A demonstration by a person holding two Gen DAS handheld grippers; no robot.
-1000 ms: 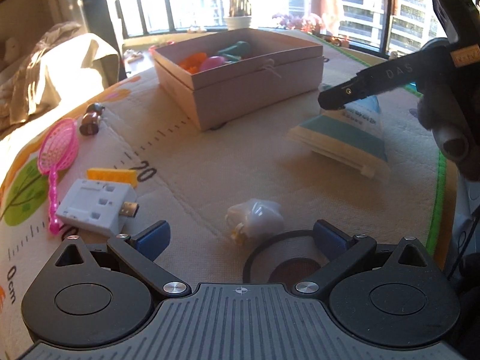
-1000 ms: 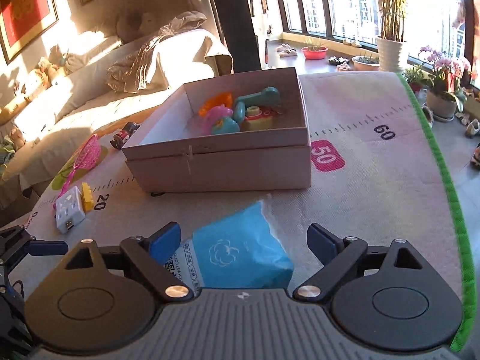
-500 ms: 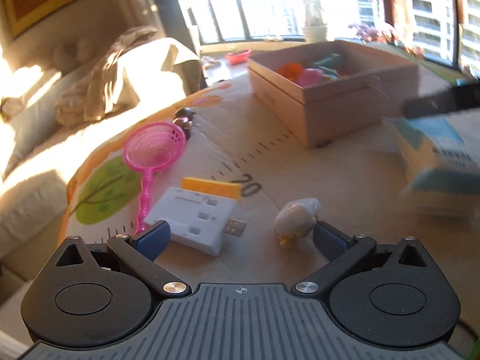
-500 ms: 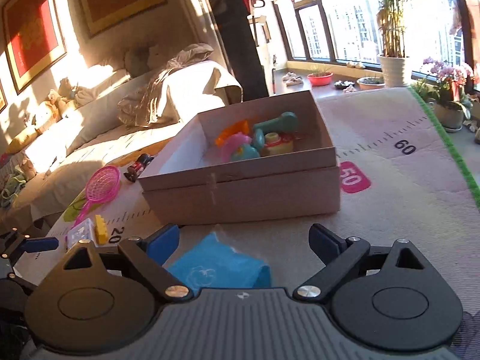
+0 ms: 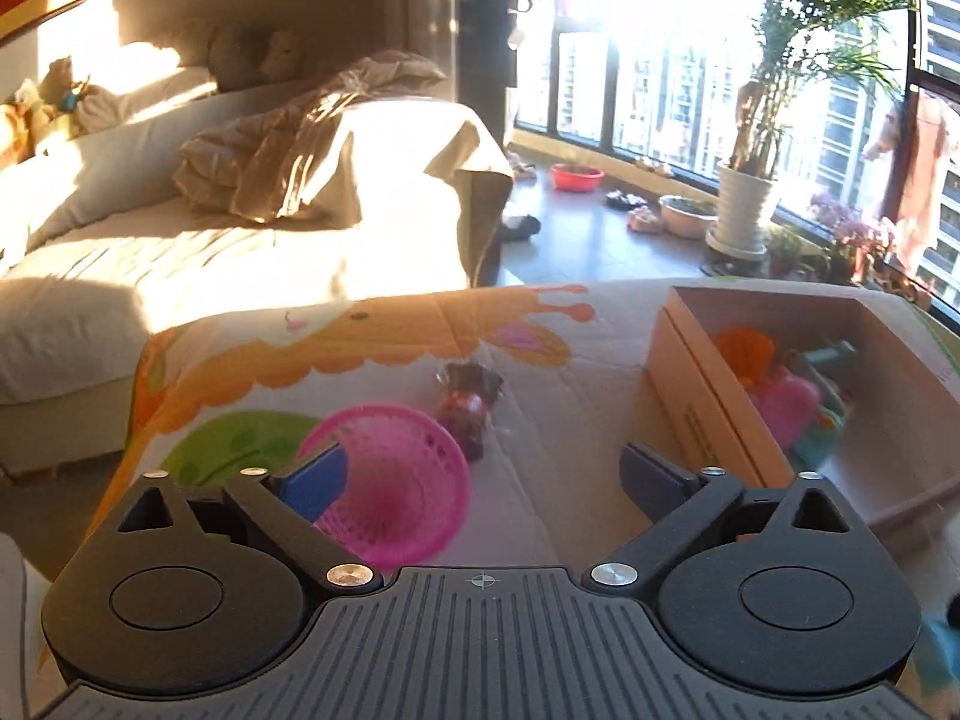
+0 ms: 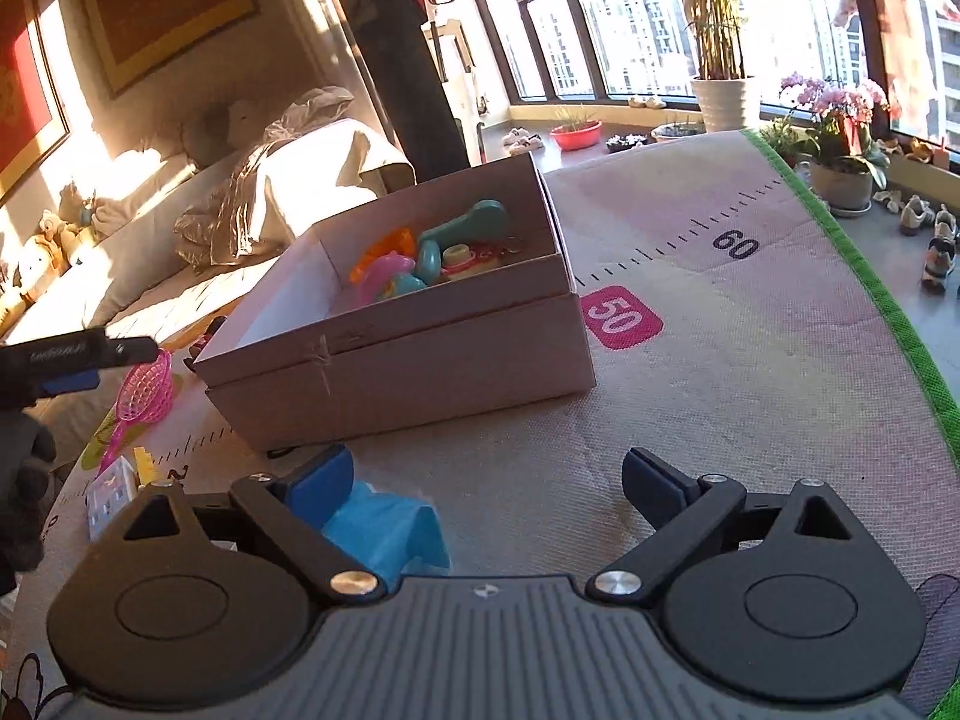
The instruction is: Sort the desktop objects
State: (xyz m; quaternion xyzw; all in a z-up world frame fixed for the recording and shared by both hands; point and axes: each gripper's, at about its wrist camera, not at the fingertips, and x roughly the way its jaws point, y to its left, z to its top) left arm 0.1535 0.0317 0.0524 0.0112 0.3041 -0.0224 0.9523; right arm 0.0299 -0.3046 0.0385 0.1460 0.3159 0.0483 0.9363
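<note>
Sunlit mat [image 6: 750, 372]; both grippers, left [image 5: 480, 474] and right [image 6: 486, 474], released and empty; glare risks left missing pink net [image 5: 390, 480].

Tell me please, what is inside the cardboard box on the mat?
Inside the cardboard box lie plastic toys: a teal handle-shaped toy, an orange piece, a pink piece and a yellow-topped piece. The near wall hides the floor in front of them.
</note>
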